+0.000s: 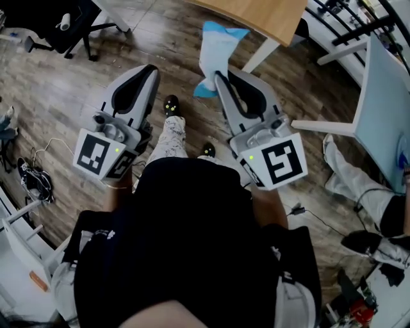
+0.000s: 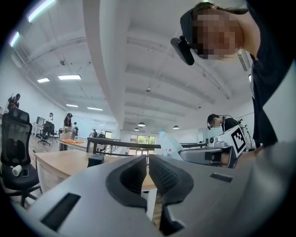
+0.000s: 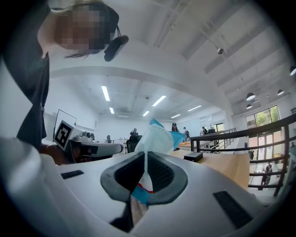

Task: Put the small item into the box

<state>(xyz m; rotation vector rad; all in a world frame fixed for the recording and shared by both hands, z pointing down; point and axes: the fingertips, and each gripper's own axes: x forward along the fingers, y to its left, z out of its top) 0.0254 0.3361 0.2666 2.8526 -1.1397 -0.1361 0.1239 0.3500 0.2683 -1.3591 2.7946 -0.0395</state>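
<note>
Above brown wood-plank floor (image 1: 64, 96) | right gripper (image 1: 223, 80) clamped on crinkled white-and-blue soft packet (image 1: 214, 54) | left gripper (image 1: 148, 70) jaws together, empty | ribbed black pads (image 3: 162, 173) resolved in gripper views only

Grey-brown wood planks make up the floor (image 1: 77, 96), and a black cable (image 1: 320, 223) trails across it. A pale wooden tabletop (image 1: 262, 16) stands ahead on a white leg (image 1: 259, 56), with a black office chair (image 1: 67, 25) off to the left. Overhead is a white beamed ceiling (image 2: 138, 60) with strip lights (image 2: 69, 77) and dark pendant lamps (image 3: 250, 96). A black railing (image 3: 259, 132) crosses behind the desks. What seems to be a bright window (image 2: 145, 139) closes the far end.
</note>
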